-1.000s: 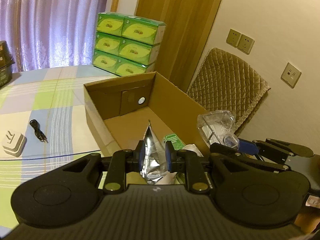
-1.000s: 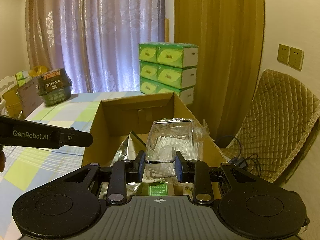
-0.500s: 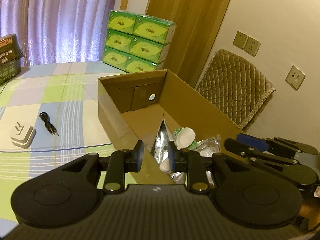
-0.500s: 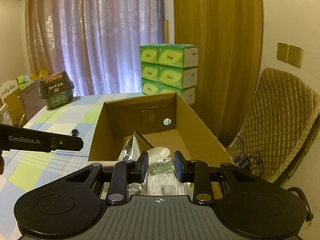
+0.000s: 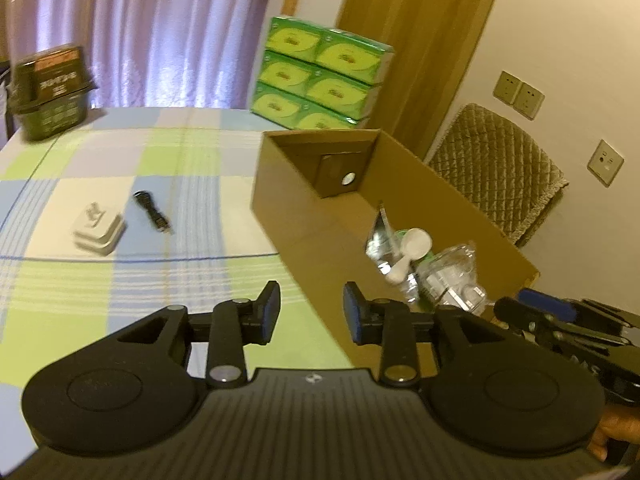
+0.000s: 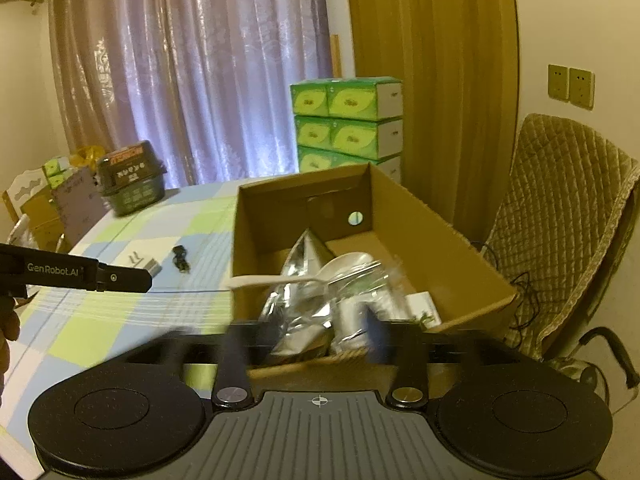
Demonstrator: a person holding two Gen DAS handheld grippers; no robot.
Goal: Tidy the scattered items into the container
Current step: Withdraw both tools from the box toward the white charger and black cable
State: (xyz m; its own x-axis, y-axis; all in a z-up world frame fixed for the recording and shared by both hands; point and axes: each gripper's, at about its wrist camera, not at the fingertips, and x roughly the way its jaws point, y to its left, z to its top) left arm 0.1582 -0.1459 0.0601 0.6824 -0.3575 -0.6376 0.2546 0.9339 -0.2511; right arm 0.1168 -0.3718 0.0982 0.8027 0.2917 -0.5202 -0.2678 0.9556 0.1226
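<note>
Left gripper (image 5: 311,312): jaws spread wide, nothing between the blue pads, held above the checked tablecloth (image 5: 120,280) just outside the near left corner of the cardboard box (image 5: 320,248). Right gripper (image 6: 316,340): fingers smeared by motion blur, but they stand well apart with nothing clamped between them, at the near rim of the box; in the left wrist view it enters from the right edge as a dark bar with a blue pad. The box is open-topped, its long axis running away from both cameras toward the stacked green tissue packs (image 5: 320,80); a round hole shows in its far end wall. Inside, crowded at the near end, lie a silver foil pouch (image 6: 300,300) with one pointed corner standing upward, a clear plastic package (image 5: 452,276) beside it toward the right wall, a white round-headed item (image 5: 412,248) lying across the pouch, and a small white and green carton (image 6: 424,308) near the right wall. Still outside the box, on the cloth to its left, lie a white charger block (image 5: 98,228) and a short black cable (image 5: 152,212), the two just beside each other but apart; the cable's long axis runs diagonally, far-left to near-right. A dark green basket (image 5: 50,92) stands at the far left of the table. A quilted chair back (image 6: 560,220) stands to the right of the box.
</note>
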